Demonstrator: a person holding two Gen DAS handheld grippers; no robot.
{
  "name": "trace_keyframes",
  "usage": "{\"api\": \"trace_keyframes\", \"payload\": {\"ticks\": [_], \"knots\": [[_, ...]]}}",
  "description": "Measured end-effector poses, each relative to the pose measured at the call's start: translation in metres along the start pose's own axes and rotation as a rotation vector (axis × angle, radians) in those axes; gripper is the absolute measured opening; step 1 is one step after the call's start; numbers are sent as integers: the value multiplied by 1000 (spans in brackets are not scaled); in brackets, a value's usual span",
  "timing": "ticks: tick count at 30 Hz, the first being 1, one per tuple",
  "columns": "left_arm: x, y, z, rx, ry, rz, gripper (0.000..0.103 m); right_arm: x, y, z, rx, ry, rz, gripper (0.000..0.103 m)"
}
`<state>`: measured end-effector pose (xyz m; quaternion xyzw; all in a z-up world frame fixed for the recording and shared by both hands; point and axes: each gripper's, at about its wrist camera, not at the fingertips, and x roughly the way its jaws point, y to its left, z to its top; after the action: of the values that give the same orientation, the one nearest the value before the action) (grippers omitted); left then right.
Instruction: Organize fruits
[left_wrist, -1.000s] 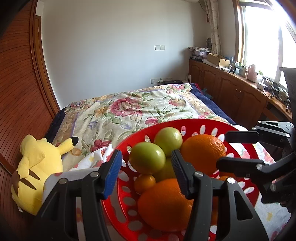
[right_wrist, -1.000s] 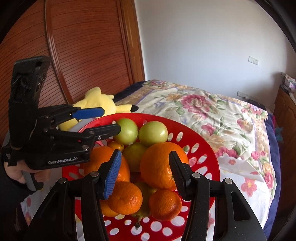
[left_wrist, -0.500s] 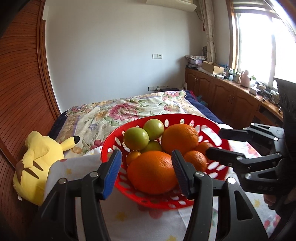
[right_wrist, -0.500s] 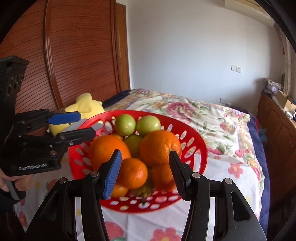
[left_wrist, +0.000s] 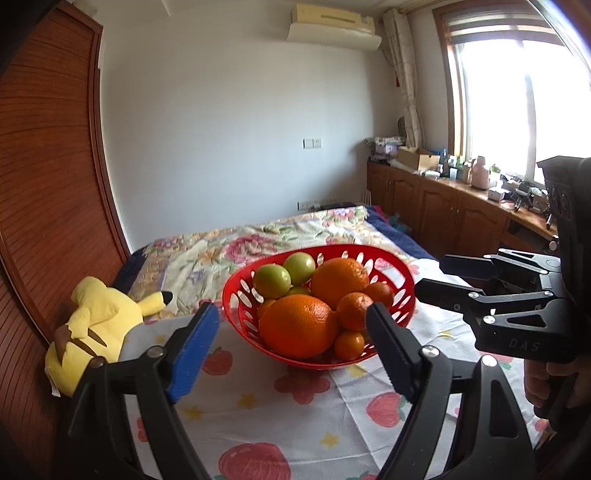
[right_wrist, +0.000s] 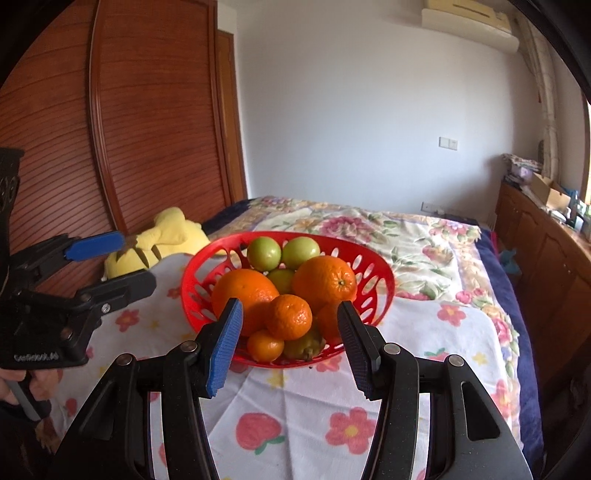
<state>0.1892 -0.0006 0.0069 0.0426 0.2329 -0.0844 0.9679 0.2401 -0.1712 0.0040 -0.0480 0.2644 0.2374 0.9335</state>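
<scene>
Hand-held gripper (left_wrist: 291, 343) ribbed pads; perforated plastic basket (left_wrist: 400, 291).

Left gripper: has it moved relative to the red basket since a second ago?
Yes. The left gripper has backed away from the red basket, which now looks smaller and farther off on the tablecloth; its jaws have just been opening, empty.

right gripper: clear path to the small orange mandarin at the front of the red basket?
Probably yes. The right gripper stands open and empty, short of the red perforated plastic basket; the small orange mandarin sits exposed on top of the pile, nothing between. The left gripper is off to the side.
</scene>
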Motion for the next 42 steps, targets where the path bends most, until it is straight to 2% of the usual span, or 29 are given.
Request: {"api": "trace_keyframes", "payload": {"ticks": [3, 5, 9, 14, 20, 31, 42], "knots": [[-17, 3, 1, -20, -53, 12, 98, -7, 2, -1, 8, -15, -7, 57], [-25, 5, 2, -27, -67, 12, 100, -14, 4, -3, 9, -26, -11, 60], [-39, 2, 3, -34, -92, 18, 101, -28, 7, -4, 12, -56, -28, 65], [-58, -3, 4, -50, -118, 34, 101, -50, 11, -5, 18, -110, -54, 78], [-79, -6, 0, -82, -130, -5, 101, -78, 17, -9, 29, -176, -110, 88], [-117, -20, -16, -74, -132, 43, 101, -123, 28, -27, 56, -222, -174, 89], [-115, -21, -42, -96, -83, 39, 101, -135, 31, -42, 73, -218, -198, 89]]}}
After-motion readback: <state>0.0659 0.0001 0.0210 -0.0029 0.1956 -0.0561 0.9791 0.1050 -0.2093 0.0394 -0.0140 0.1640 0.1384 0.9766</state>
